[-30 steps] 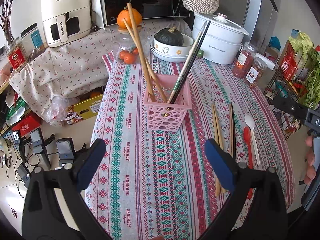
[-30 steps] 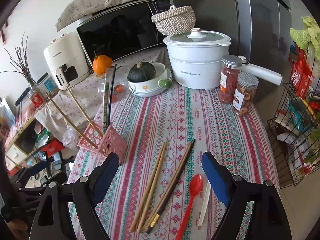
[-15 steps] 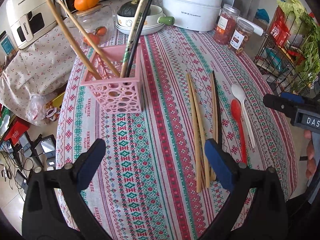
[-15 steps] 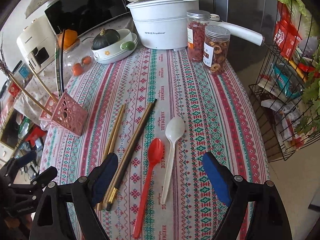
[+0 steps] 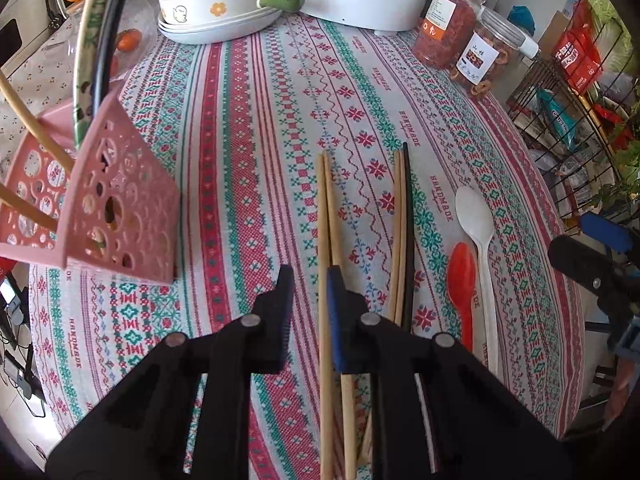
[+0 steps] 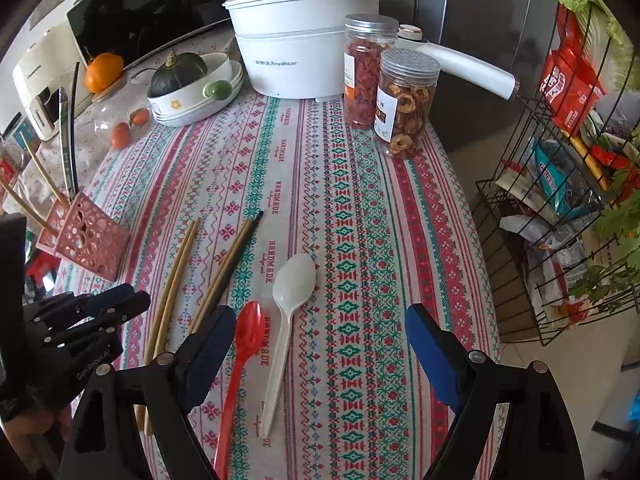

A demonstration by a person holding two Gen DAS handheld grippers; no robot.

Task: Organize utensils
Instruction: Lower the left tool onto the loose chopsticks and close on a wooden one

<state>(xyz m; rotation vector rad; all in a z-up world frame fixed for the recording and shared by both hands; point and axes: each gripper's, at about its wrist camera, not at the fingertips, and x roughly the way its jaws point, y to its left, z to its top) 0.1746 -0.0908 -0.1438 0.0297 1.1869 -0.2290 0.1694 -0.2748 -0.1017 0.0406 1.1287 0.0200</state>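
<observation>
Our left gripper [image 5: 308,276] hung nearest the chopsticks [image 5: 326,216], fingers narrowly apart just left of them, parallel to their length. Our right gripper's [image 6: 316,332] fingers gaped wide above the spoons [image 6: 286,308].

Pink perforated basket [image 5: 120,216] stands upright, holding four chopsticks leaning out. Right of basket: wooden chopstick pair [image 5: 329,216] flat; further right, tan-and-black chopsticks [image 5: 402,216]; beyond, red spoon [image 5: 462,280] and white spoon [image 5: 478,232], bowls up.
</observation>
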